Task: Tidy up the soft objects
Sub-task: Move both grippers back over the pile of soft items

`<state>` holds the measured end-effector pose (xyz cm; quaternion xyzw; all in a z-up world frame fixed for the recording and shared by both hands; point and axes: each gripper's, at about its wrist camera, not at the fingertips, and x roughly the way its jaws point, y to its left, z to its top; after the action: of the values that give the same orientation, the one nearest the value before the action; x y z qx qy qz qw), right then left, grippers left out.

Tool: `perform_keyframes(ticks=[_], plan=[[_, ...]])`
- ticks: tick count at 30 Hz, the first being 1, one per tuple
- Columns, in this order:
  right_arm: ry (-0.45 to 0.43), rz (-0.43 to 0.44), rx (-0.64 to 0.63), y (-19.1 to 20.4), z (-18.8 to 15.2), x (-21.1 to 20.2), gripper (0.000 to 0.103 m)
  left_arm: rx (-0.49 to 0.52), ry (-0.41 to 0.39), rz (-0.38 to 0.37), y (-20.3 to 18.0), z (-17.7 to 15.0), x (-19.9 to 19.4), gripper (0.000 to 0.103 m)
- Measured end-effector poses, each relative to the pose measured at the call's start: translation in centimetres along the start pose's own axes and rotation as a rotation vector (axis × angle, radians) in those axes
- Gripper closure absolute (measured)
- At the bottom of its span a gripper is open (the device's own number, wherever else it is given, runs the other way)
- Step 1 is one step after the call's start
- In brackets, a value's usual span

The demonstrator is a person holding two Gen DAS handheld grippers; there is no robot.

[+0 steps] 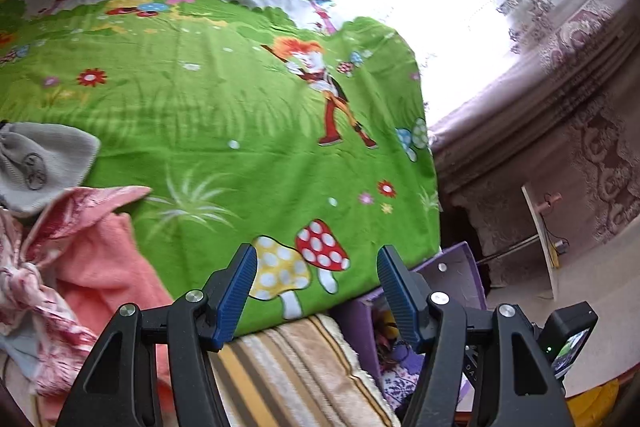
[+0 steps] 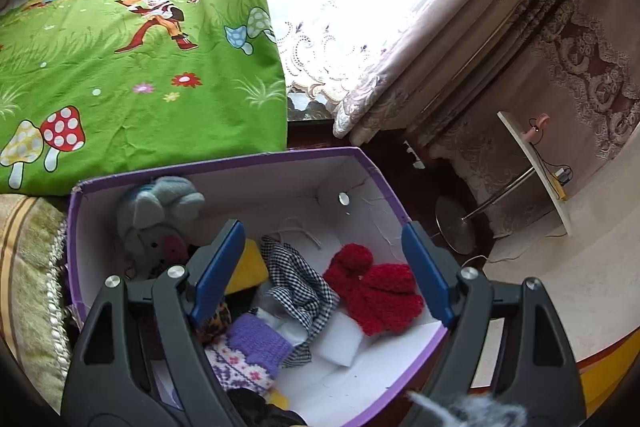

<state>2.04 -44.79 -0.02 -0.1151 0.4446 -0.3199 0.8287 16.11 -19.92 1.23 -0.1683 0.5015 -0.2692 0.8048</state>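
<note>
My right gripper (image 2: 324,267) is open and empty above a purple box (image 2: 224,163) with a white inside. In the box lie a red knitted hat (image 2: 380,287), a black-and-white checked cloth (image 2: 300,283), a purple patterned knit (image 2: 252,351), a yellow piece (image 2: 252,267) and a grey plush toy (image 2: 160,219). My left gripper (image 1: 316,287) is open and empty over the green cartoon bedsheet (image 1: 224,115). At its left lie a pink towel (image 1: 108,267), a red-and-white patterned cloth (image 1: 36,291) and a grey knitted hat (image 1: 44,159). The box shows at its right in the left wrist view (image 1: 452,267).
A striped beige blanket (image 1: 288,367) lies under the sheet's near edge. Lace and mauve curtains (image 2: 480,39) hang by the bright window. A small white side table (image 2: 536,171) on a metal stand sits on the pale floor at the right.
</note>
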Motion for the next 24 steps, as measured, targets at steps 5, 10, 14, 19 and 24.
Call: perform_keyframes(ticks=[5,10,14,19,24], plan=[[-0.016,0.016,-0.001,0.5,0.5,0.4,0.02,-0.033,-0.023,0.037,1.6,1.0,-0.3,0.04],[-0.023,0.026,-0.021,1.0,1.3,0.9,0.02,-0.042,-0.037,0.023,1.4,1.5,0.2,0.04],[-0.017,0.01,-0.048,1.3,2.0,1.1,0.02,-0.061,-0.02,-0.027,1.2,1.7,0.6,0.04],[-0.008,-0.052,-0.033,1.0,2.4,0.9,0.02,-0.034,0.025,-0.039,0.9,2.2,1.4,0.04],[0.008,-0.045,-0.034,1.7,2.7,0.2,0.02,-0.093,0.024,0.01,3.3,3.0,0.2,0.04]])
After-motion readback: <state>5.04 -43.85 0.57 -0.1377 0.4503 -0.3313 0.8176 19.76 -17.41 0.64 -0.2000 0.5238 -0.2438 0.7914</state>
